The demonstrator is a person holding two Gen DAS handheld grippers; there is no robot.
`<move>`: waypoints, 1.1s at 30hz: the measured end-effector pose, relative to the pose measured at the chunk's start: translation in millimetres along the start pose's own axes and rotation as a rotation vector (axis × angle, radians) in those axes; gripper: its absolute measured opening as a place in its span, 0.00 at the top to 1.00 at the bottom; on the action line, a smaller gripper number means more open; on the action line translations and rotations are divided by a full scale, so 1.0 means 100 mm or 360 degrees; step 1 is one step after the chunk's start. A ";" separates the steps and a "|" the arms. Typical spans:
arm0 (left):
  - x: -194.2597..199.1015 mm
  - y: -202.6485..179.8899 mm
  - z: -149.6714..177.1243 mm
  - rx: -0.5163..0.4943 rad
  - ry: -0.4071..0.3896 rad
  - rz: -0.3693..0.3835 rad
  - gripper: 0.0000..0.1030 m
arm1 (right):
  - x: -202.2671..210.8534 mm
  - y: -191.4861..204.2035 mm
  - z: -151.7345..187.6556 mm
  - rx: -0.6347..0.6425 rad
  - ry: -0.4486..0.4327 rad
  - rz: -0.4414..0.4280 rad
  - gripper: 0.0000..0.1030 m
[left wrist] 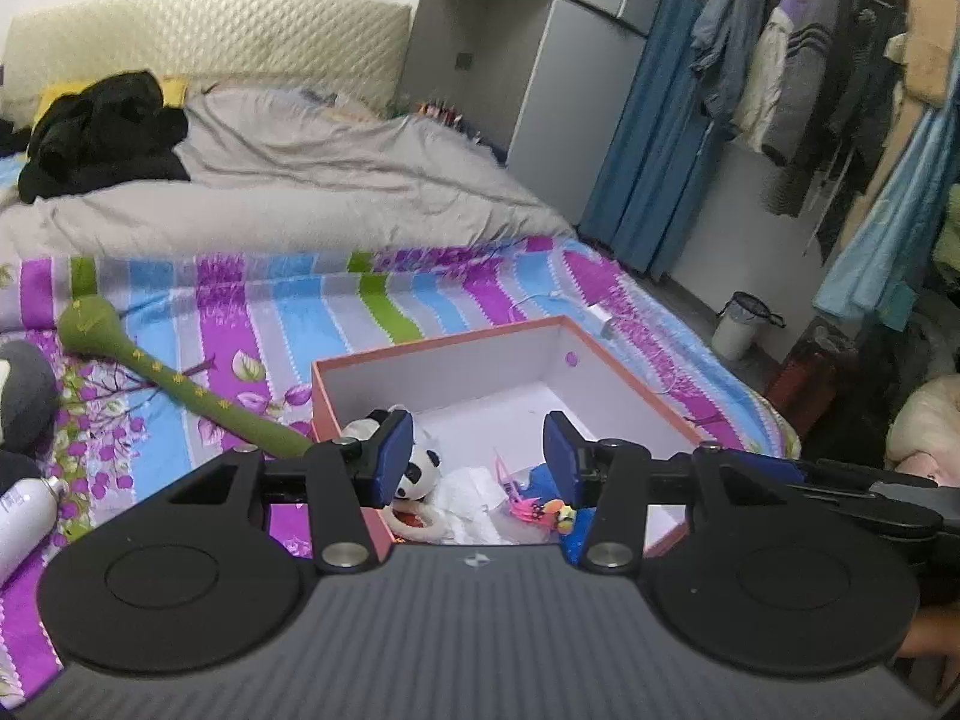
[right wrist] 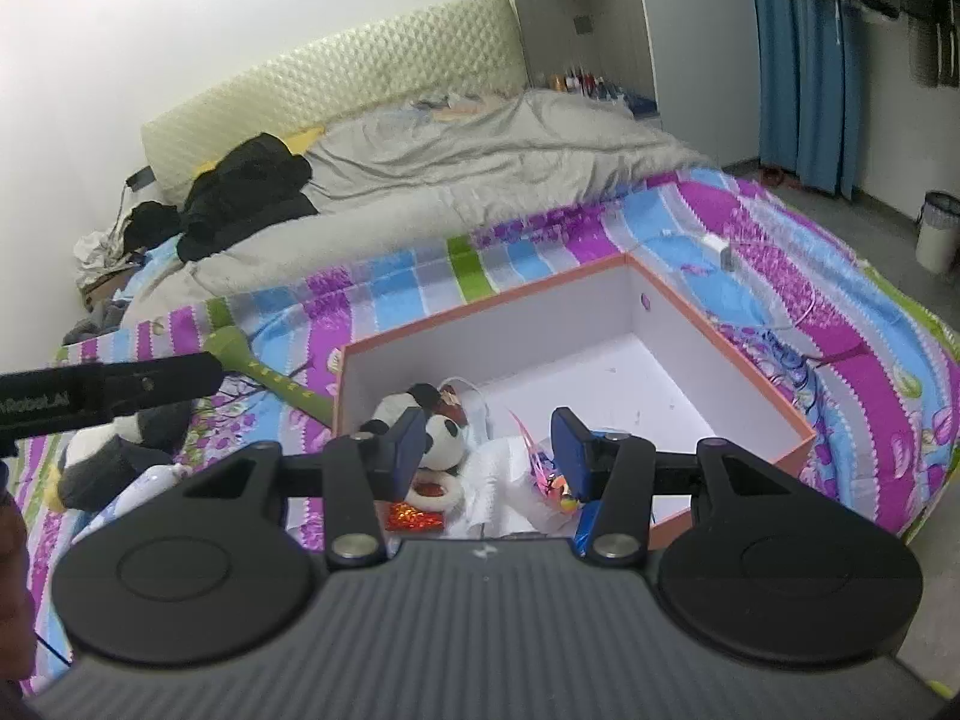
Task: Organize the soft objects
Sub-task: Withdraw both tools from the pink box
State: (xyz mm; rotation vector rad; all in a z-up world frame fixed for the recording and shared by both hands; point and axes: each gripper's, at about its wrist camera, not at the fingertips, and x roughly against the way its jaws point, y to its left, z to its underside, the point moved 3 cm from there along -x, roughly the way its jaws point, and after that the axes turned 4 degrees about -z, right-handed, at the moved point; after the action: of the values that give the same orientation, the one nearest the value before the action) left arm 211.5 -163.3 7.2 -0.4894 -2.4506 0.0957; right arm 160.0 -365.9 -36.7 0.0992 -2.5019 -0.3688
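While both grippers hang above the near end of the orange box (left wrist: pixel 441 339), each has its blue pads about half apart and nothing is between them: the left gripper (left wrist: pixel 478 456) and the right gripper (right wrist: pixel 490 450) only frame the things that already lie in the box. In the box I see a small panda plush (right wrist: pixel 441 441) at the near left, white crumpled soft material (right wrist: pixel 498 480) beside it, and some pink and blue small things (left wrist: pixel 540 501) at the near right; the far half of the box is bare. Outside, to the left of the box, a long green plush (left wrist: pixel 180 384) lies on the bedsheet with one end touching the box wall, and a bigger grey and white plush (right wrist: pixel 114 450) lies further to the left, near a white bottle (left wrist: pixel 24 510). I judge that the next step is to fetch one of these two toys. To do it well, the left gripper should take the green plush at its thin middle, close firmly because the filling gives way, and lift it clear over the box wall before releasing in the free far half. The surface is a bed with a striped purple, blue and green sheet (left wrist: pixel 288 306), soft and uneven; a grey duvet (left wrist: pixel 300 180) and black clothes (left wrist: pixel 102 126) lie far behind, with blue curtains (left wrist: pixel 654 120) and a small bin (left wrist: pixel 741 324) at the right.
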 end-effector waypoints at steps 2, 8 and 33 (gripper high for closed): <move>0.13 -0.03 0.01 0.0007 -0.0028 0.0006 0.47 | 0.12 0.05 0.01 0.0012 -0.0031 0.0000 0.52; 0.50 -0.14 0.11 -0.0052 -0.0066 0.0021 0.47 | 0.45 0.16 0.08 0.0009 -0.0095 -0.0017 0.52; 1.26 -0.08 0.97 -0.0017 0.0005 -0.0123 0.47 | 0.90 0.35 0.81 0.0011 0.0015 0.0003 0.52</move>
State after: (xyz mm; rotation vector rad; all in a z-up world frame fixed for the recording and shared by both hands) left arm 58.6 -119.4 3.4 -0.3989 -2.4651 0.0495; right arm 39.8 -326.5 -39.4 0.1014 -2.4938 -0.3581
